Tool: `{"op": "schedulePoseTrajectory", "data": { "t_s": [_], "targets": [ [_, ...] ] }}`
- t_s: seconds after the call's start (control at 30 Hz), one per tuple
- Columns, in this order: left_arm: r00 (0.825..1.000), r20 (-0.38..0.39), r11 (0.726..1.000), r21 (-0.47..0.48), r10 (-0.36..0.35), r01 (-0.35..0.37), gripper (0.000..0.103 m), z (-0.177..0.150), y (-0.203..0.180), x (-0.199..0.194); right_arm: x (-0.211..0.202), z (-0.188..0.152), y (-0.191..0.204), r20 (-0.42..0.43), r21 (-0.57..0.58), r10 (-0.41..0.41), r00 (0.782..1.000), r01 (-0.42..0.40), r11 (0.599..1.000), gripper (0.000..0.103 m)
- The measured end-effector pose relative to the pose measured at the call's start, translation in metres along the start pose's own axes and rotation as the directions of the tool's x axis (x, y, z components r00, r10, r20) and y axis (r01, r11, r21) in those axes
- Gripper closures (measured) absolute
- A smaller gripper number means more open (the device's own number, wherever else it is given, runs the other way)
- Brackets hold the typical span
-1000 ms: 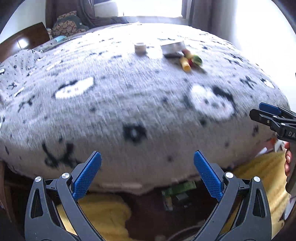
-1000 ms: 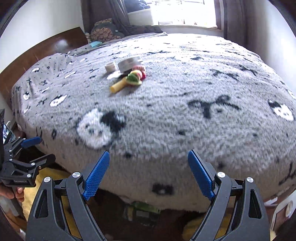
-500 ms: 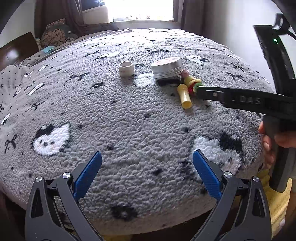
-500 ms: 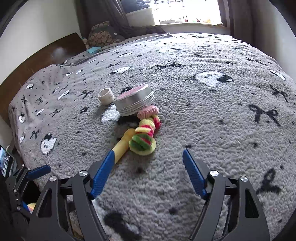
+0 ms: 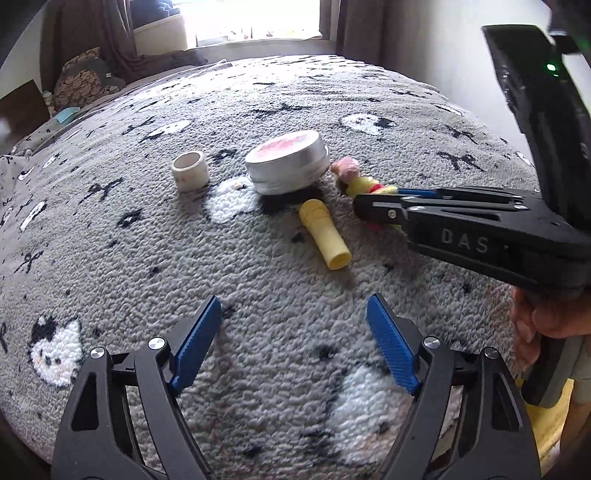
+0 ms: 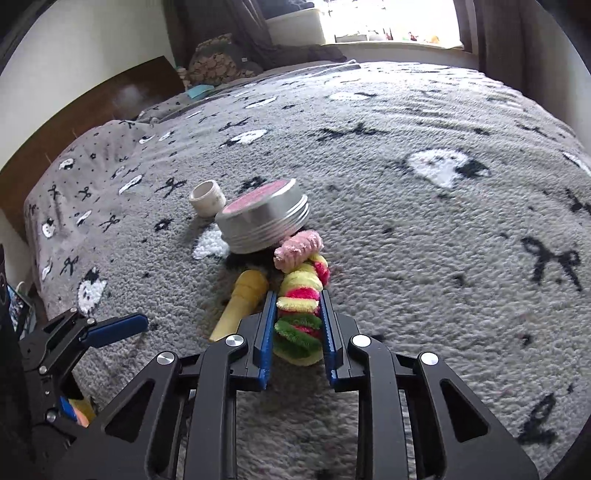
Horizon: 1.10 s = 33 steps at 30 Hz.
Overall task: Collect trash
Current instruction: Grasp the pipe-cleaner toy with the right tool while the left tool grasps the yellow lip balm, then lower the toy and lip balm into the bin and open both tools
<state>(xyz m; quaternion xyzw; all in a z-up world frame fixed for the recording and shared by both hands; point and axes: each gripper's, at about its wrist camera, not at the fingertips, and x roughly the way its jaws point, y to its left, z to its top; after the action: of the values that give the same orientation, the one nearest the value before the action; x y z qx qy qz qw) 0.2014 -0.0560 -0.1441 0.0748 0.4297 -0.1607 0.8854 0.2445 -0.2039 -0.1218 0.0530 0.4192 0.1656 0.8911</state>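
A small heap lies on the grey bed blanket [image 5: 258, 280]: a fuzzy pink, yellow and green hair-tie bundle [image 6: 299, 295], a yellow tube [image 5: 325, 234], a round silver tin [image 5: 286, 166] and a white tape roll [image 5: 189, 170]. My right gripper [image 6: 297, 299] is shut on the fuzzy bundle, its blue pads pressing both sides; it also shows in the left wrist view [image 5: 360, 205]. My left gripper [image 5: 293, 321] is open and empty, low over the blanket in front of the tube. The tube [image 6: 240, 306] lies just left of the right gripper.
Dark curtains and a bright window [image 5: 255, 18] stand beyond the bed. Patterned pillows [image 5: 81, 81] lie at the far left by a wooden headboard [image 6: 85, 122]. A white wall [image 5: 443, 48] runs along the right side.
Both grippers moved forward over the bed toward the heap. My right gripper went from open to closed around the fuzzy bundle. My left gripper stayed open.
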Motion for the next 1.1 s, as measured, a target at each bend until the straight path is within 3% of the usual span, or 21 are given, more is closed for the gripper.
{"op": "schedulePoseTrajectory", "data": {
  "t_s": [0.13,0.47,0.7,1.1],
  "targets": [
    [1.000,-0.002,1.000,-0.018,-0.025,0.025,0.036,0.019,-0.006,0.015,-0.018,0.001,-0.019,0.035,0.006,-0.047,0.998,0.047,0.999,0.080],
    [0.999,-0.033,1.000,-0.021,-0.005,0.004,0.083,0.043,-0.013,0.045,-0.043,-0.011,-0.061,0.055,0.058,-0.071,0.996,0.068,0.996,0.080],
    [1.000,-0.030,1.000,0.000,-0.008,0.008,0.084,0.027,-0.020,0.021,-0.059,-0.032,-0.060,0.049,0.056,-0.085,0.995,0.082,0.995,0.080],
    [0.999,0.052,1.000,0.016,-0.007,0.006,0.084,-0.016,-0.036,-0.057,-0.105,-0.073,-0.042,0.065,0.050,-0.077,0.995,0.074,0.996,0.080]
  ]
}}
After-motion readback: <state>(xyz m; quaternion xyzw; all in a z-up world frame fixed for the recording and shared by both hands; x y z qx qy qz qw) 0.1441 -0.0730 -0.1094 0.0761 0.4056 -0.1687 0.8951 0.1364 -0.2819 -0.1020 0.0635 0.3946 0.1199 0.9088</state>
